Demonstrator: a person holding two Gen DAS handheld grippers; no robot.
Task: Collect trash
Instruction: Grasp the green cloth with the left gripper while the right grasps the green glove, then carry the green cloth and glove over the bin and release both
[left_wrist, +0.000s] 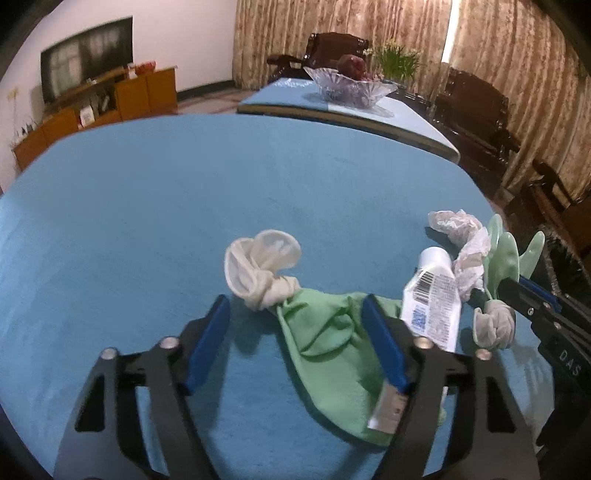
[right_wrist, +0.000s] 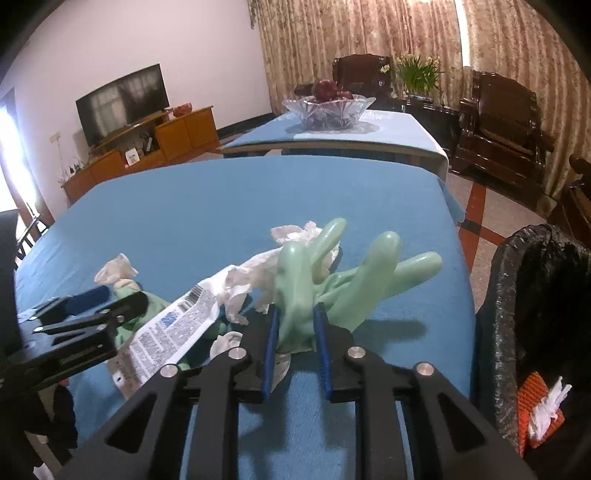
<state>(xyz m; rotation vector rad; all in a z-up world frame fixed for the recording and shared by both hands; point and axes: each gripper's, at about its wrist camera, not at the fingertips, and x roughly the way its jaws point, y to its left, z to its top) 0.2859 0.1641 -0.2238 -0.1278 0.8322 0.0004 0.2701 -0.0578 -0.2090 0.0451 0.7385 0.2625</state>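
Note:
My right gripper (right_wrist: 297, 321) is shut on a pale green rubber glove (right_wrist: 354, 269) and holds it over the blue table (right_wrist: 221, 206). The glove also shows in the left wrist view (left_wrist: 506, 254). My left gripper (left_wrist: 295, 314) is open, its fingers either side of a green cloth (left_wrist: 325, 343) knotted to a white sock (left_wrist: 258, 266). A white squeeze tube (left_wrist: 432, 299) lies just right of my left gripper's right finger; it also shows in the right wrist view (right_wrist: 173, 325). Crumpled white tissue (right_wrist: 295, 236) lies behind the glove. A black-lined trash bin (right_wrist: 532, 314) stands right of the table.
A second table (right_wrist: 388, 129) with a glass fruit bowl (right_wrist: 327, 107) stands beyond. Dark wooden armchairs (right_wrist: 498, 125) line the curtain wall. A TV (right_wrist: 122, 101) sits on a wooden cabinet (right_wrist: 155, 147) at left. The bin holds orange and white trash (right_wrist: 539, 406).

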